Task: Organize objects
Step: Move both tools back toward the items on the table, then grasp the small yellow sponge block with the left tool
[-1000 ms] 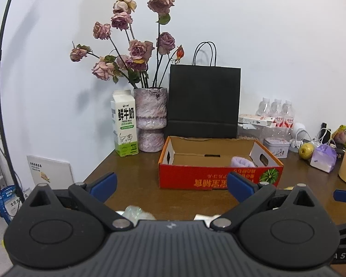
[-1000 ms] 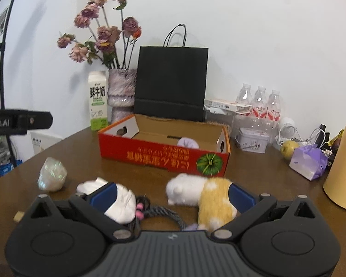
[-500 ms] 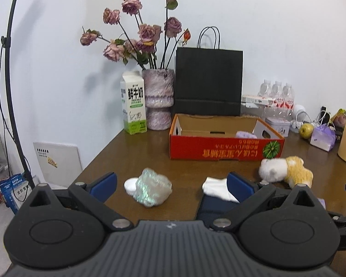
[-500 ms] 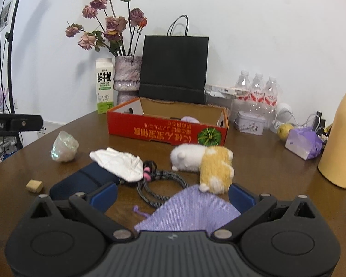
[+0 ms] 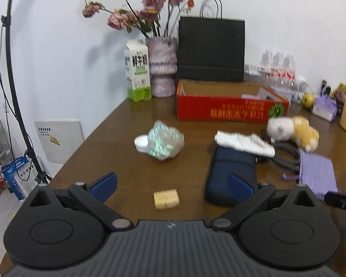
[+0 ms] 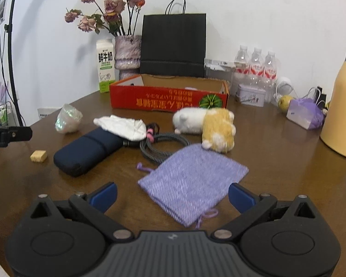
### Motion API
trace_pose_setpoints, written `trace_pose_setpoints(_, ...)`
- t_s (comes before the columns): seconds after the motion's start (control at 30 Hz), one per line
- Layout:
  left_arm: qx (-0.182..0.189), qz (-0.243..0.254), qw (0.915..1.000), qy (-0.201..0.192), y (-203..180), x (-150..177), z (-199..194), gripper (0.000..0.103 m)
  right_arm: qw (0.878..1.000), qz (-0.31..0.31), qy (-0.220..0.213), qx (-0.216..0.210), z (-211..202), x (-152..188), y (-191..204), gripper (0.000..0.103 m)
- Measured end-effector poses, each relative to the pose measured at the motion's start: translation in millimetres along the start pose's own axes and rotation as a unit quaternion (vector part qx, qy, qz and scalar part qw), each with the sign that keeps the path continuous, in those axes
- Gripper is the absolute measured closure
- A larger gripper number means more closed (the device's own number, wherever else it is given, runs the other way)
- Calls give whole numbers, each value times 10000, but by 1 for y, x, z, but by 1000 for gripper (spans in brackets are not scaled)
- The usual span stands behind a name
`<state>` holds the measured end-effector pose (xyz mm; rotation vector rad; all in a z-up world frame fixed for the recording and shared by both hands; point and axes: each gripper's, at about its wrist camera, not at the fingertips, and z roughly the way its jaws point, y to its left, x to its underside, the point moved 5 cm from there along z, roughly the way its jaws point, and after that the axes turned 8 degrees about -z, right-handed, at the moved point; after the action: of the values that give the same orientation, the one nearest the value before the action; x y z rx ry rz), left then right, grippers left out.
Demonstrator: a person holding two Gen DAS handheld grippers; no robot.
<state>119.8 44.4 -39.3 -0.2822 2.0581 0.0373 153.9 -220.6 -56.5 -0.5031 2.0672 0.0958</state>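
Both your left tongs [image 5: 170, 183] and right tongs [image 6: 171, 195] hang spread and empty. You're picking a first item: the purple pouch [image 6: 192, 182] lies near the tabletop's front edge; lower over it, then carry to the red box [image 6: 168, 98].

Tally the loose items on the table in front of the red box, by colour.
White: 2, cloth, cap
Iridescent: 1, crumpled wrap
Navy: 1, pouch
Purple: 1, drawstring bag
Tan: 1, small block
Black-grey: 1, coiled cable
White and yellow: 1, plush toy
Total: 8
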Motion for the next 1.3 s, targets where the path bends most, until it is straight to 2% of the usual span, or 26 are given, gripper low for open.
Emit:
trace_pose_setpoints(0.23, 73, 10, 9995, 312, 9, 14, 11, 0, 9998, 61, 205, -40, 8, 10, 0, 0)
trace_pose_setpoints(0.5, -291, -150, 9975, 629, 22, 15, 49, 0, 9995, 203, 239, 24, 14, 14, -7, 0)
trace_pose_setpoints(0.63, -317, -340, 9957, 803, 26, 15, 65, 1, 9994, 260, 190, 110, 16, 13, -10, 0)
trace_pose_setpoints(0.67, -329, -387, 9953, 830, 27, 16, 67, 3, 9994, 266, 166, 131, 16, 13, -11, 0)
trace_pose_setpoints(0.77, -374, -403, 9957, 743, 27, 17, 69, 33, 9995, 262, 74, 161, 16, 11, -10, 0)
trace_pose_setpoints(0.83, -324, -316, 9969, 642, 24, 17, 67, 71, 9995, 252, 55, 155, 17, 9, -10, 0)
trace_pose_setpoints(1.03, -262, -352, 9976, 544, 25, 13, 63, 71, 9996, 259, 78, 127, 23, 8, -8, 0)
trace_pose_setpoints(1.3, 42, -182, 9998, 66, 8, -18, 52, 71, 9991, 384, 173, 107, 28, 10, -11, 0)
